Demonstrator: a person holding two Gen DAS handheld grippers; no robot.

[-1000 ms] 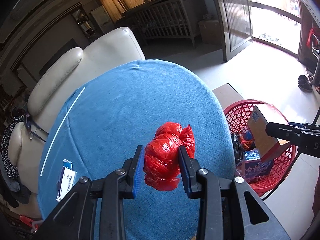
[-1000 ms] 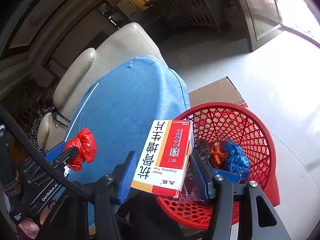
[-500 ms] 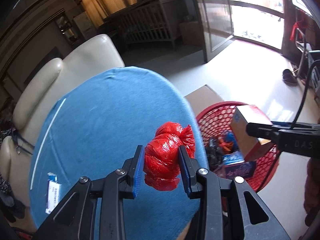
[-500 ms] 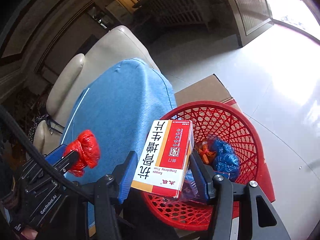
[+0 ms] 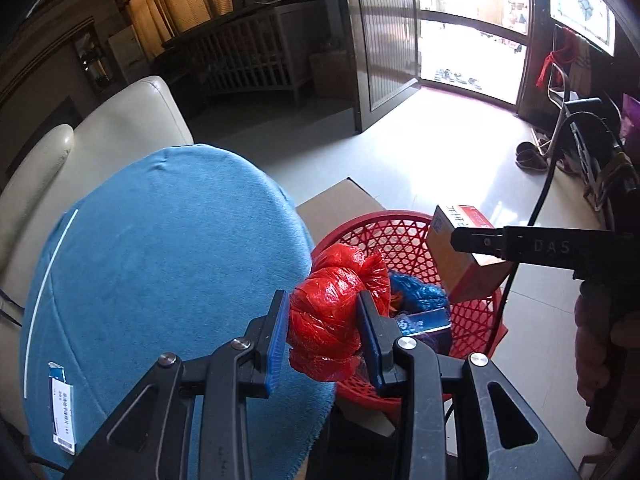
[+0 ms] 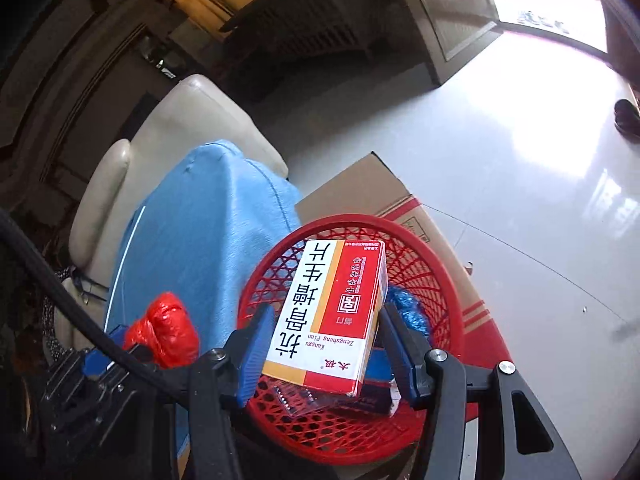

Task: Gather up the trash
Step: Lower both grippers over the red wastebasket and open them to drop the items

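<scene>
Trash poised for dropping: the right tool (image 6: 326, 350) clamps a medicine box (image 6: 330, 316) above the red basket (image 6: 448, 312); the left tool (image 5: 324, 334) grips a crumpled red bag (image 5: 334, 316) at the desk (image 5: 160, 260) edge.

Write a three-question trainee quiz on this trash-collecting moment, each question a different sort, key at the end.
1. True or false: the left gripper is shut on the red plastic bag.
2. Multiple choice: the medicine box in the right gripper is A) on the blue tabletop, B) above the red basket, C) on the floor.
3. Fill in: the small blue and white packet lies on the ____.

Key: 1 true; 2 B; 3 blue tabletop.
</scene>
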